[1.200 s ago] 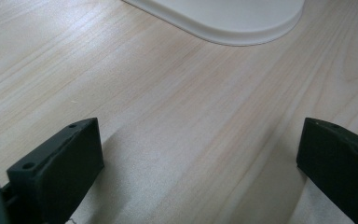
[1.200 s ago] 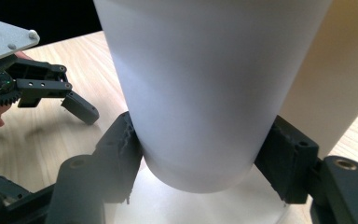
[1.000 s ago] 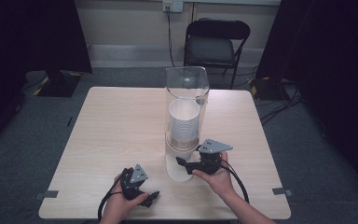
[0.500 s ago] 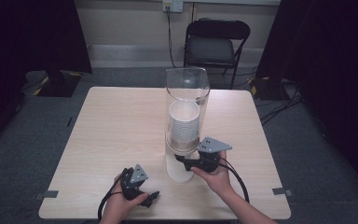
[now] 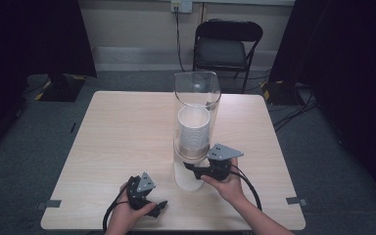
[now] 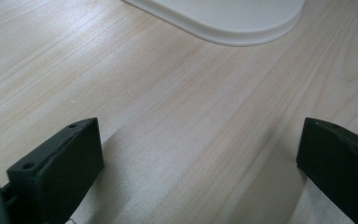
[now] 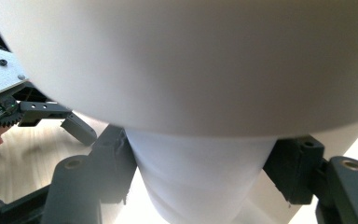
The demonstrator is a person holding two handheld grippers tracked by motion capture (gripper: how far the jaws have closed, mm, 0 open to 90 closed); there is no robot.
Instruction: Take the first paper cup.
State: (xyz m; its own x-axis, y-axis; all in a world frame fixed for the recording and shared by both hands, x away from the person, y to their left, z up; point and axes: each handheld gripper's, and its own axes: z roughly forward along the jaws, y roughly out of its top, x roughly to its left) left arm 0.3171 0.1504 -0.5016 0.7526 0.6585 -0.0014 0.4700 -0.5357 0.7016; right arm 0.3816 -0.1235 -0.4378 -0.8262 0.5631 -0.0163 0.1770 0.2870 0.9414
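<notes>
Right gripper view, nearly blocked: broad pale underside of the dispenser (image 7: 186,60) across the whole upper frame, edges cut off on every side. Below it, at lower centre, one white cup (image 7: 198,177), bottom out of frame, pinched between the two black jaws of the right gripper (image 7: 198,172), pads pressed on its left and right walls after just closing in on it. At far left of that frame, a slice of the left gripper (image 7: 14,109), mostly cropped.

High view: one tall clear dispenser (image 5: 196,117) at mid-frame on the table (image 5: 122,137), one stack of white cups (image 5: 193,132) inside; number in the stack too fine to count, perhaps a dozen ribs. Lowest cup (image 5: 194,168) mostly masked by the right gripper (image 5: 203,170) and the white base (image 5: 186,177). Right hand (image 5: 227,185) behind the gripper, forearm cut by the bottom edge. Left gripper (image 5: 152,203) low in the frame, left of centre, resting near the table's front edge, left hand (image 5: 127,215) half out of frame.

Left gripper view: two black jaws at lower left and lower right, set wide apart, nothing between them but bare wood grain (image 6: 168,116). Rounded white base edge (image 6: 228,23) at the top, clipped by the frame.

Counted: two grippers, two hands, one dispenser, one table, one black folding chair (image 5: 227,41) at upper centre of the high view.
</notes>
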